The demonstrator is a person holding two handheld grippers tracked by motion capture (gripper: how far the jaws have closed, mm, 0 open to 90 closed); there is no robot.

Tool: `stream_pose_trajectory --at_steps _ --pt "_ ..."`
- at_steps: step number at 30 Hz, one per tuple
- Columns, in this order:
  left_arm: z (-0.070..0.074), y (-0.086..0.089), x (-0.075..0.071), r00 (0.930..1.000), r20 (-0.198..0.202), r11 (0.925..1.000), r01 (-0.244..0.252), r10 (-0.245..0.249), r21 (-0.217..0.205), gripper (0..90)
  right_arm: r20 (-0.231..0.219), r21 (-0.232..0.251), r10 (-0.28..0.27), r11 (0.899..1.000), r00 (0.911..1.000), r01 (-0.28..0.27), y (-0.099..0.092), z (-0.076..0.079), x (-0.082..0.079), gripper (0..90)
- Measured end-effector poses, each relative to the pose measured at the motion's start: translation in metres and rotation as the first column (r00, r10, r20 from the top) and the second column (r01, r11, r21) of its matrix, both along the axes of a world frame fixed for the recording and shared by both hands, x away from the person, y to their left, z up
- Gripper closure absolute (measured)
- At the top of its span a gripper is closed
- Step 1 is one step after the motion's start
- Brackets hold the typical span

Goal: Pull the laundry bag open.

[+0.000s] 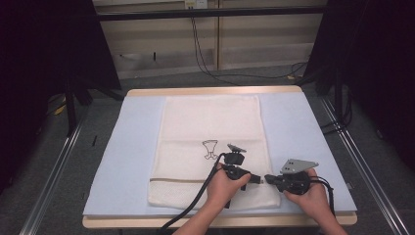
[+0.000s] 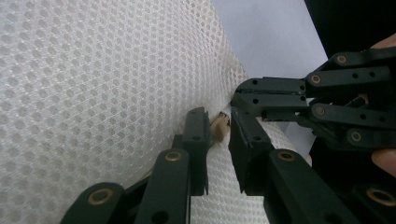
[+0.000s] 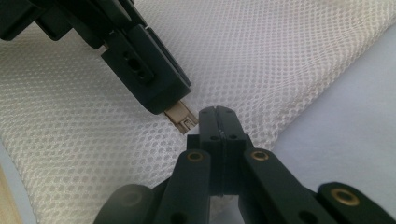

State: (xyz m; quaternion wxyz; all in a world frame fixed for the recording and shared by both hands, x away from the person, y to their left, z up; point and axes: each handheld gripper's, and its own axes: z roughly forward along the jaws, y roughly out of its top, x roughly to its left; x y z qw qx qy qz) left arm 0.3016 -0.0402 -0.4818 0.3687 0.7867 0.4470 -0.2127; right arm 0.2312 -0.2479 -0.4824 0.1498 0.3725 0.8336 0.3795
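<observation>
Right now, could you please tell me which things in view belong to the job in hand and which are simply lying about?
In the job:
- mesh laundry bag
- its beige zipper pull
- left gripper, holding the pull
- right gripper, shut at the bag's edge

Lying about:
- pale blue mat
- wooden table
- black cables on the floor behind

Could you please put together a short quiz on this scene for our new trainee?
1. True or false: the mesh bag lies on a red mat.
2. Which one grips the beige zipper pull? A: left gripper. B: right gripper.
3. Fill in: the right gripper's jaws are ___.
Key: 1 false, the mat is pale blue; 2 A; 3 shut.
</observation>
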Motion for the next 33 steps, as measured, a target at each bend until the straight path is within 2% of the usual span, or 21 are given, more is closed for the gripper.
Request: stream_pose_trajectory --at_steps 4,6,7,9,15,19,21,22,24,28,30,33 --pt "0.0 -0.003 0.0 0.9999 -0.013 0.9999 -0.004 0.005 0.011 78.6 -0.001 -0.001 0.0 1.0 1.0 0.0 0.0 0.0 0.0 90.0" --pt "-0.001 -0.006 -0.001 0.9999 0.0 0.9998 -0.013 0.013 0.012 79.8 -0.002 -0.001 0.0 1.0 1.0 0.0 0.0 0.0 0.0 90.0" --pt "-0.002 -0.008 -0.001 0.9999 -0.013 0.9999 -0.012 0.012 -0.001 80.0 -0.003 0.0 -0.001 1.0 1.0 0.001 0.0 0.0 0.0 90.0" --pt "-0.003 -0.011 -0.002 0.9996 0.003 0.9996 -0.027 0.027 0.007 82.4 -0.005 0.002 -0.001 1.0 1.0 0.001 0.0 0.0 0.0 90.0" --pt "-0.004 -0.014 -0.002 0.9996 0.001 0.9996 -0.028 0.028 0.006 85.7 -0.006 0.006 -0.001 1.0 1.0 0.001 0.0 0.0 0.0 90.0" --pt "-0.003 -0.015 -0.002 0.9994 -0.021 0.9996 -0.027 0.027 -0.007 86.9 -0.005 0.005 0.0 1.0 1.0 0.0 0.0 0.0 0.0 90.0" --pt "-0.003 -0.013 0.001 0.9998 -0.017 0.9999 -0.001 0.001 0.014 87.1 0.002 -0.001 0.001 1.0 1.0 -0.001 0.0 0.0 0.0 90.0" --pt "-0.003 -0.013 0.001 0.9997 -0.023 0.9999 -0.011 0.011 0.007 87.2 0.004 -0.003 0.002 1.0 1.0 -0.002 0.0 0.0 0.0 90.0" --pt "-0.004 -0.013 0.002 0.9981 -0.059 0.9997 -0.021 0.02 -0.011 87.2 0.002 -0.001 -0.002 1.0 1.0 0.002 0.0 0.0 0.0 90.0" --pt "-0.004 -0.012 0.005 0.9968 -0.077 0.9997 -0.023 0.023 0.006 87.3 0.009 -0.01 -0.009 1.0 0.9999 0.009 0.001 0.0 -0.001 90.0" --pt "-0.004 -0.012 0.006 0.9962 -0.084 0.9998 -0.02 0.02 0.0 87.3 0.011 -0.023 -0.011 1.0 0.9999 0.011 0.002 0.0 -0.002 90.0" --pt "-0.004 -0.01 0.007 0.9954 -0.094 0.9998 -0.018 0.018 0.004 87.4 0.006 -0.011 -0.008 1.0 0.9999 0.008 0.002 0.0 -0.001 90.0"
